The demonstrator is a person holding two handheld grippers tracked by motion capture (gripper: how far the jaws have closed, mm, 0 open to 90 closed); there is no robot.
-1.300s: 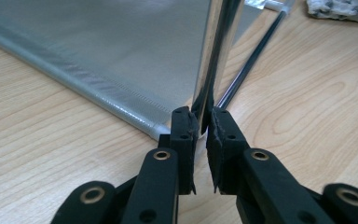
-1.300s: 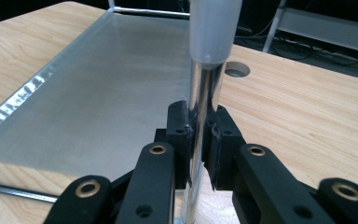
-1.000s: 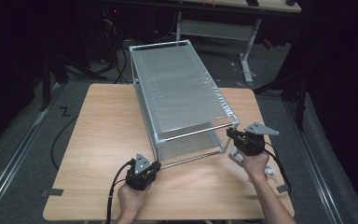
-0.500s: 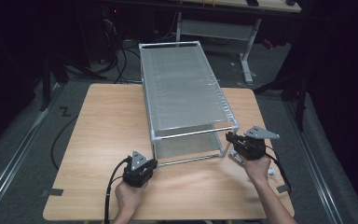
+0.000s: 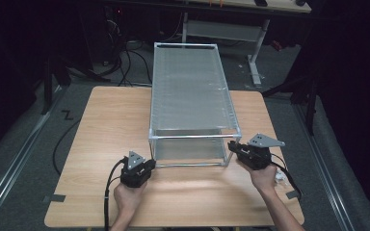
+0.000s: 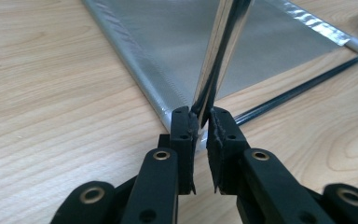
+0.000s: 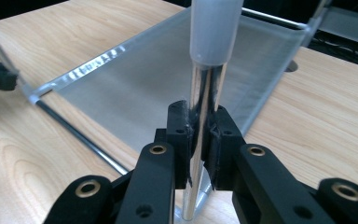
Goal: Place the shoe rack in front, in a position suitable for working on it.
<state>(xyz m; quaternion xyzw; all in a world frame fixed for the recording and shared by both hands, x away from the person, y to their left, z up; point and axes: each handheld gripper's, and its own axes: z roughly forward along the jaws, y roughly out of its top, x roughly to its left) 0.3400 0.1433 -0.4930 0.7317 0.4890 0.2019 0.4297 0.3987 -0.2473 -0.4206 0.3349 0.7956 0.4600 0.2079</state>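
While both hands sit at the near end of the rack, each gripper clamps one of its near upright posts. Left gripper is at the rack's near-left corner, jaws closed narrow on the chrome post low down, just above the bottom mesh shelf; the post rises tilted in the left gripper view. Right gripper is at the rack's near-right corner, jaws pinched on that corner's post below a frosted plastic sleeve, lower shelf mesh behind it. The rack is a two-tier wire-frame mesh shelf unit standing upright on the wooden table, long axis running away from the person, far end overhanging the table's far edge. Top shelf is level, bottom shelf close to the tabletop. A thin dark rod runs along the rack's near bottom edge between the two held posts. Cables trail from both grippers back past the rack's near end toward the person's wrists
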